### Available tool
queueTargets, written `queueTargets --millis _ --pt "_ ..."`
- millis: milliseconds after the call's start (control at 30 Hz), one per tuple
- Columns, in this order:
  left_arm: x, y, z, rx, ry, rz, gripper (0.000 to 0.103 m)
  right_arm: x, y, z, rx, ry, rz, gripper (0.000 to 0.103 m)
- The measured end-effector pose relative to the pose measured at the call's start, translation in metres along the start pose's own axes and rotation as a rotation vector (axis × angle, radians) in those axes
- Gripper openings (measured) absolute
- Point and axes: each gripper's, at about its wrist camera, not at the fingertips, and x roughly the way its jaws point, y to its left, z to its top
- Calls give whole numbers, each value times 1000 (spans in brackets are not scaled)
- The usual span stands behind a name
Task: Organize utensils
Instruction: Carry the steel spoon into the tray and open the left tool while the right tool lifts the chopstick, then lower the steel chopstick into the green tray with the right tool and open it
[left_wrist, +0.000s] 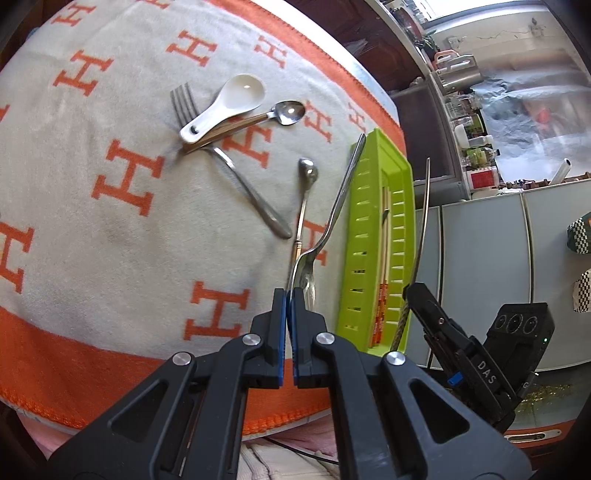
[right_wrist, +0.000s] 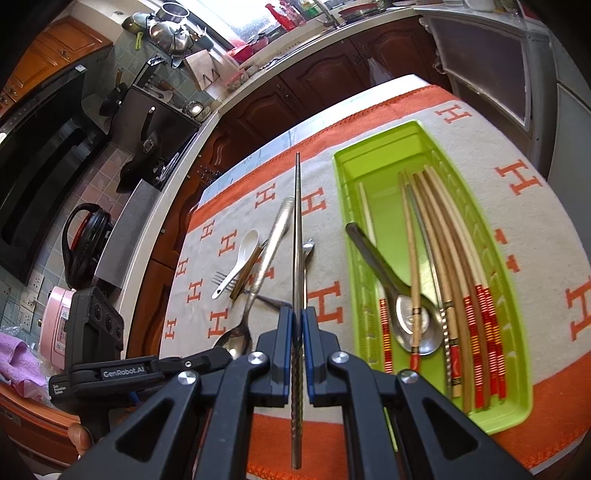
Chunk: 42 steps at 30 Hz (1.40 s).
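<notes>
Right gripper (right_wrist: 297, 325) clamped on a metal chopstick (right_wrist: 297, 229) pointing away. Green tray (right_wrist: 517, 402) near the cloth's (right_wrist: 461, 147) right edge holds chopsticks (right_wrist: 458, 266) and a steel spoon (right_wrist: 391, 284).

Left gripper (left_wrist: 288, 295): my fingers pinched together on a steel spoon (left_wrist: 334, 206), bowl between my pads, handle running forward beyond my tips.
Right gripper (right_wrist: 297, 314): my fingers clamped on a metal chopstick (right_wrist: 297, 229), shaft passing between them, projecting ahead and behind.
</notes>
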Motion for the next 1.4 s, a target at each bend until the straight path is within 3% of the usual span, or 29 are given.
queueTargets --millis 233,500,700,767,900,1100,1400 --pt "2 -51 -1 89 -2 -11 0 -18 -21 14 13 -46 -115 5" --pt "34 -103 -5 138 6 18 0 1 -59 26 6 43 -251 7" --pt "77 -114 -17 163 78 111 2 -2 -77 22 85 46 -225 8" --pt "76 -122 -24 216 52 139 3 -7 -79 22 92 33 -222 8" --pt "78 -132 -37 296 75 152 3 -14 -81 19 105 16 -219 8" --pt "68 -147 -57 428 33 174 4 -16 -81 18 118 6 -202 8" --pt "45 -134 -62 438 -23 240 4 -15 -67 12 91 12 -197 8"
